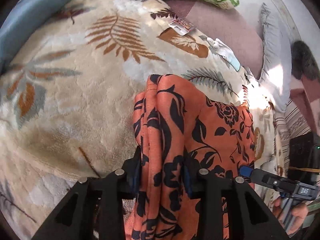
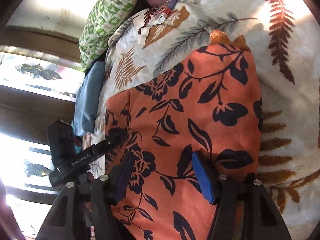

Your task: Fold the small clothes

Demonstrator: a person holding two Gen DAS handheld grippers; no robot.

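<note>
A: What takes up most of the scene?

B: A plush cream blanket [image 1: 80, 100] printed with brown and grey fern leaves, spread over a bed. On it lies the orange cloth [image 2: 200, 110] with black flowers, the garment to fold.

A: Where exactly is the cloth?

B: On the blanket toward its near edge, partly lifted. From the left wrist view it hangs in bunched vertical folds; from the right wrist view it spreads broad and flatter.

A: And the claws?

B: The left claw [image 1: 163, 172] is closed on a gathered fold of the orange cloth, the fabric pinched between its two fingers. The right claw [image 2: 163, 177] stands with its blue-padded fingers apart, the cloth running between and under them; I cannot tell whether they press it.

A: Anything else around?

B: A green-and-white patterned pillow [image 2: 108, 20] at the far edge, a blue cushion [image 1: 30, 18] beside the blanket, and a small red-and-white packet [image 1: 181, 26] lying on the blanket, well apart from the cloth.
</note>
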